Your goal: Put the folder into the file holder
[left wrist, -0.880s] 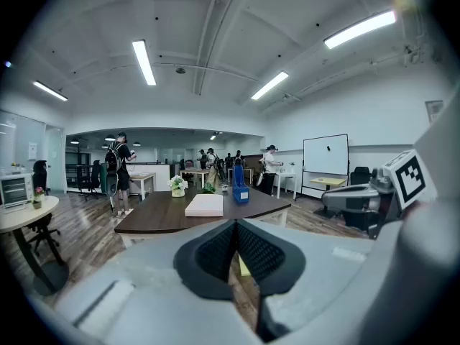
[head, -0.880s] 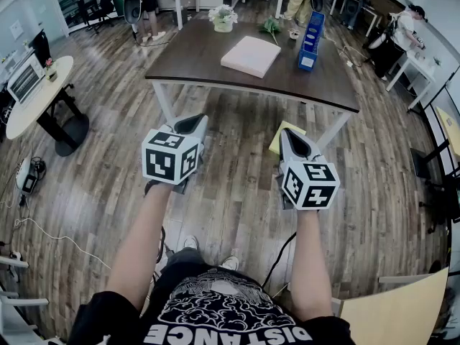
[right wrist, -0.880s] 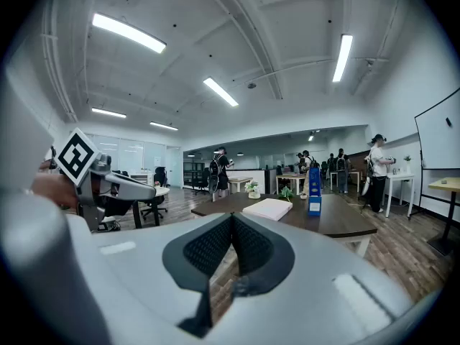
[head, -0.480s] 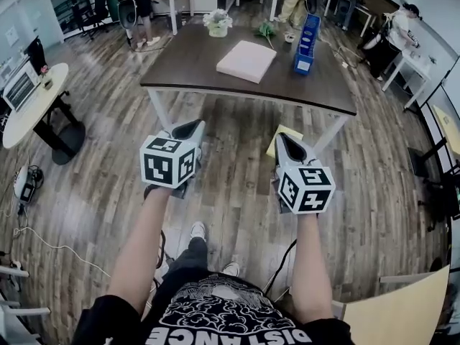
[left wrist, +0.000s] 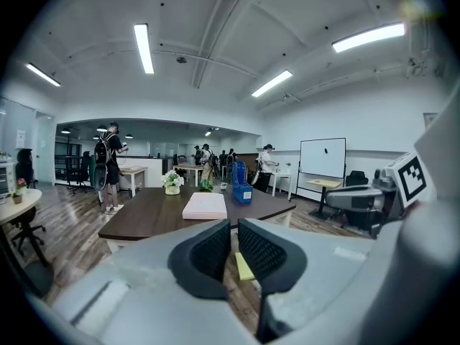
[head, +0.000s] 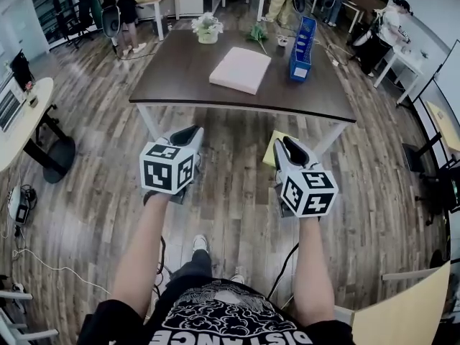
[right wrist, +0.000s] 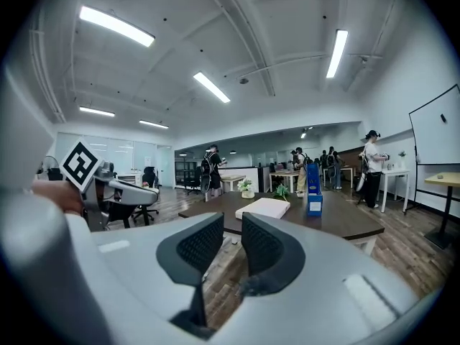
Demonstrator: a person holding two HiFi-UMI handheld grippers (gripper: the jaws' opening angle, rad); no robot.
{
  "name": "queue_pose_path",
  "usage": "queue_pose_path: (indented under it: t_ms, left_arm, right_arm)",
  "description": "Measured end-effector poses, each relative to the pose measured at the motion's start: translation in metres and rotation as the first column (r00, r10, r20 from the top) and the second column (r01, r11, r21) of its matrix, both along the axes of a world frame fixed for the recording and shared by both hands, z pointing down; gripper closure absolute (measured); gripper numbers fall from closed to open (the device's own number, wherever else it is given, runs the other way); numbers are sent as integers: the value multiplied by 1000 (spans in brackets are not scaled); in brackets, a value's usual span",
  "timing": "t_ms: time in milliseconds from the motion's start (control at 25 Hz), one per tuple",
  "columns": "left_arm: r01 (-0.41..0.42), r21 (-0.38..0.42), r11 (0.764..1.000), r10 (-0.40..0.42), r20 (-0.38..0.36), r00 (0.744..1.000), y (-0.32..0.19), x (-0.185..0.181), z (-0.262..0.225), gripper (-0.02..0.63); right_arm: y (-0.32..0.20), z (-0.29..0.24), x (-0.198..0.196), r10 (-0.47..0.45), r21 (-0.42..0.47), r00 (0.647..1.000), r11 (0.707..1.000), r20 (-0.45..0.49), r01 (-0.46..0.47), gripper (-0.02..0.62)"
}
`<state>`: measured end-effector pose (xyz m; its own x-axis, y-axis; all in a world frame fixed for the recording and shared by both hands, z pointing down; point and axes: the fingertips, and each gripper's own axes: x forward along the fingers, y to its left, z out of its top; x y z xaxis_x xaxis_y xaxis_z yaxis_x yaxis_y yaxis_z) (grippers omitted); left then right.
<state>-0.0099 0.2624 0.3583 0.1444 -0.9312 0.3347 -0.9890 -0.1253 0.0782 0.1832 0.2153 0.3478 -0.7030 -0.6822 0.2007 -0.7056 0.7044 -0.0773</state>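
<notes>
Our left gripper (head: 188,131) is closed and our right gripper (head: 290,144) barely parted, both empty, because the folder (head: 241,70) lies out of reach on the table (head: 180,77). The file holder (head: 302,42) stands near it.

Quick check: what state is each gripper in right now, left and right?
Left gripper: closed, holding nothing.
Right gripper: jaws slightly apart, holding nothing.

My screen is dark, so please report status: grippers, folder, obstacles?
Left gripper shut, right gripper slightly open, both empty. Folder flat on table, beside holder. Nothing between them.
</notes>
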Motion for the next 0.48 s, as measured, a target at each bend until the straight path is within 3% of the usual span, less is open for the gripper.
queue_pose_path:
  t_ms: [280,480]
  left_arm:
    - [-57,-9,998,57,-18,998,-54,-39,-2,518]
    - [-97,-15,995,97,-32,995,-81,-67,-3,472]
  right_arm:
    - [-43,-5,-38,28,-24,999,999,26,-27,470]
    - [-63,-6,-67,49,-34,999,998,9,-49,392]
